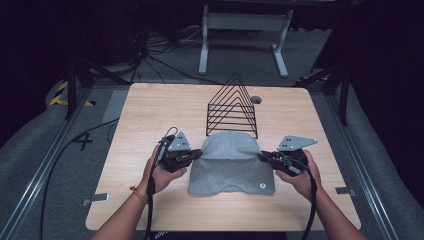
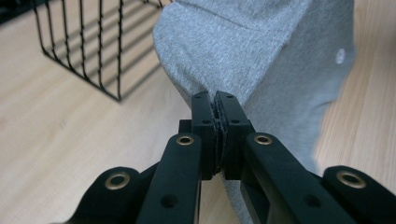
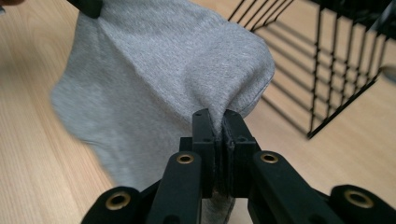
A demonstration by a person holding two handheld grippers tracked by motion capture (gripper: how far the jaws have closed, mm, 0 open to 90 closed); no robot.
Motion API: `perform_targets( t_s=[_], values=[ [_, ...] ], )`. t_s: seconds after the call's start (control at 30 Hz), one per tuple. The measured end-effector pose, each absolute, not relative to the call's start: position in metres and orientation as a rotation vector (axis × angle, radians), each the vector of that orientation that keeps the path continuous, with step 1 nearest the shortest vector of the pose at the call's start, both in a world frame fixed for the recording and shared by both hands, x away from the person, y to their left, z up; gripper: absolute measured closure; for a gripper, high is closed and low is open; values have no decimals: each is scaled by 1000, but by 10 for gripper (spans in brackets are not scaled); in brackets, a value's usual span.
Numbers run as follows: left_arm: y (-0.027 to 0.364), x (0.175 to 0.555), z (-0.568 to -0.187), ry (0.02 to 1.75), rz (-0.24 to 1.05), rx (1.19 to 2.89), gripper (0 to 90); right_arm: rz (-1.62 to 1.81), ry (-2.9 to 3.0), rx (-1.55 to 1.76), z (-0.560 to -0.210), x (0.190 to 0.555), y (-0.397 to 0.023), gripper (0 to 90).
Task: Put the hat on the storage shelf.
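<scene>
Both grippers are clamped on the soft grey knitted beanie hat [image 1: 231,162], one at each side edge. The left gripper [image 2: 216,100] pinches a fold of fabric tight between its jaws, and the right gripper [image 3: 217,119] does the same opposite. The hat stretches between them over the light wooden table [image 1: 150,110], with the black wire triangular rack [image 1: 232,106] just beyond it.

A dark "4" [image 1: 84,141] is marked on the grey floor [image 1: 75,165]
</scene>
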State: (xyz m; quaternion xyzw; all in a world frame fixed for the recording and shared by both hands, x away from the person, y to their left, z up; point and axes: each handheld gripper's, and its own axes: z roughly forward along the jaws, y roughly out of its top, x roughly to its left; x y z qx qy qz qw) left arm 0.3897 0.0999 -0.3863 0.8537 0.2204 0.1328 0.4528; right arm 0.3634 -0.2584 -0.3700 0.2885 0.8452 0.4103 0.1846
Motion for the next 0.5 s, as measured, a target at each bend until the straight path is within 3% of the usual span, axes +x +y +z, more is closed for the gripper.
perform_targets(
  t_s=[0.5],
  values=[
    [94, 413, -276, 440, 471, 1987, 875, 1202, 2177, 710, -261, 377, -265, 854]
  ],
)
